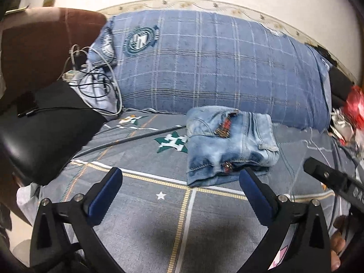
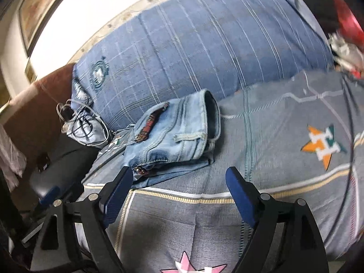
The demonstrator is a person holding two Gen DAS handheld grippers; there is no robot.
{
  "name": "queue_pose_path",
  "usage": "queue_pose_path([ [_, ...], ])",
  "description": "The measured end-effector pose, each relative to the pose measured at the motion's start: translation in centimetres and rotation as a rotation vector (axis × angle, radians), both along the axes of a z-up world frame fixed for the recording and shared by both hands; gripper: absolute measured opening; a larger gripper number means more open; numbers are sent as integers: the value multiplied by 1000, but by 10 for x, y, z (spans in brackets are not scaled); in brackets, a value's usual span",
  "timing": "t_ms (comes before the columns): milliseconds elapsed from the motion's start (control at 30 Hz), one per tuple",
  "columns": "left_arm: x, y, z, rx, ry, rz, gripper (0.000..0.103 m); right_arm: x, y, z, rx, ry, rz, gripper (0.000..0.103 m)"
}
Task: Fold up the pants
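Pants [image 1: 229, 143], light-wash denim, lie folded into a compact stack on the bed [image 1: 141, 223], whose grey sheet carries star emblems and pale grid lines. In the left wrist view the stack sits just right of centre, at about 1 o'clock from the left gripper [image 1: 180, 179]; its near edge lies beside the right-hand finger tip, contact not determinable. In the right wrist view the stack lies at 11 o'clock from the right gripper [image 2: 179, 179], with its near corner beside the left-hand finger tip. Both sets of fingers are released and spread wide, with only bed sheet showing between them. At 12 o'clock beyond the pants, a blue plaid pillow [image 1: 216, 68] spans the bed against the wall. At 9 o'clock of the pillow, tangled cables [image 1: 95, 84] rest on pale cloth.
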State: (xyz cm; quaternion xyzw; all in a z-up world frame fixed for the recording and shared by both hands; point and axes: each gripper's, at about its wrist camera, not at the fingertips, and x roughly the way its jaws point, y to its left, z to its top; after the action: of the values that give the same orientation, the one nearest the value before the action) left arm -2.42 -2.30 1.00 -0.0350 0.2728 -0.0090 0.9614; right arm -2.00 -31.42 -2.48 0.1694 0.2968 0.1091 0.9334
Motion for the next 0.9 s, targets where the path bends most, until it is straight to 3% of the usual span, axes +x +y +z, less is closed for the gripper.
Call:
queue_pose_path([
  [100, -2, 2, 3, -3, 13, -4, 102, -11, 4, 7, 0, -38, 21, 84],
  [367, -13, -15, 10, 118, 0, -31, 102, -27, 10, 15, -8, -85, 59, 84],
  [700, -8, -23, 5, 111, 53, -65, 102, -29, 9, 20, 32, -140, 71, 84],
  [900, 1, -22, -1, 97, 110, -69, 102, -23, 10, 18, 68, -124, 96, 84],
])
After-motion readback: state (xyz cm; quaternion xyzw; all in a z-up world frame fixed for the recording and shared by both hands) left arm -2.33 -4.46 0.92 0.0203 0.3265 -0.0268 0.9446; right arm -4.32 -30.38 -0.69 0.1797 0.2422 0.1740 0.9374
